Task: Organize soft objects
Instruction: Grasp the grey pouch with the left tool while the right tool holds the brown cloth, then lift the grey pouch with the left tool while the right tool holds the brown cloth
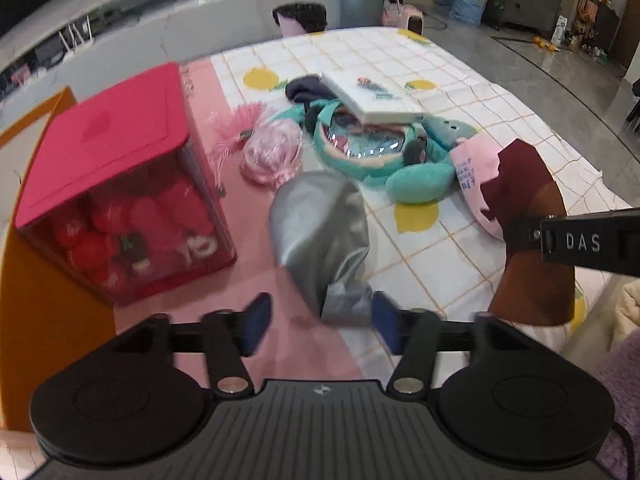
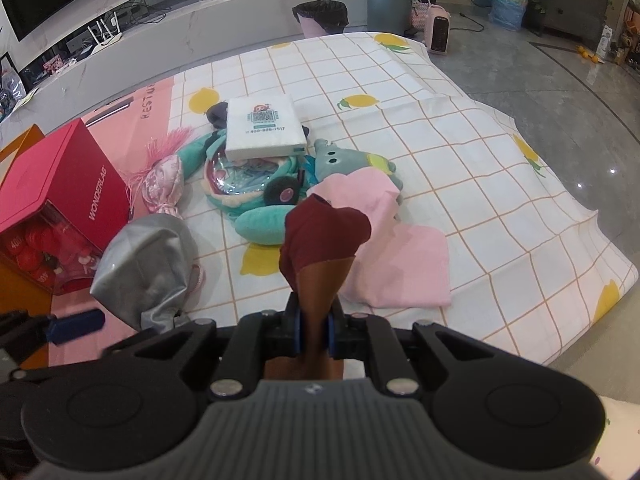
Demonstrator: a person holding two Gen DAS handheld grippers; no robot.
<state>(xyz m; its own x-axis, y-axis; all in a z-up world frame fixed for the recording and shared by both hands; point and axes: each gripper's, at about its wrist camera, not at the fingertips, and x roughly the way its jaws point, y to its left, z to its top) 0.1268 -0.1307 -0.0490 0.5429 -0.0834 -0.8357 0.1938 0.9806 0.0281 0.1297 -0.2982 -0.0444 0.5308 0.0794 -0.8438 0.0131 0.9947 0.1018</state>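
My left gripper [image 1: 322, 322] stands open just above the pink mat. The lower end of a shiny silver soft pouch [image 1: 320, 232] lies between its blue pads, next to the right one, and neither pad presses on it. The pouch [image 2: 148, 264] also shows in the right wrist view, beside one blue left fingertip [image 2: 76, 326]. My right gripper [image 2: 316, 334] is shut on the brown lower end of a maroon-and-brown soft cone [image 2: 320, 240] and holds it upright over the lemon-print cloth. In the left wrist view the cone [image 1: 528, 216] stands at the right.
A red box [image 1: 112, 168] with a clear front, holding red plush items, stands at the left. Ahead lie a pink tasselled pouch [image 1: 272, 152], a teal plush [image 2: 260, 220] under a white packet [image 2: 262, 124], and a folded pink cloth [image 2: 396, 268]. The table's edge drops off on the right.
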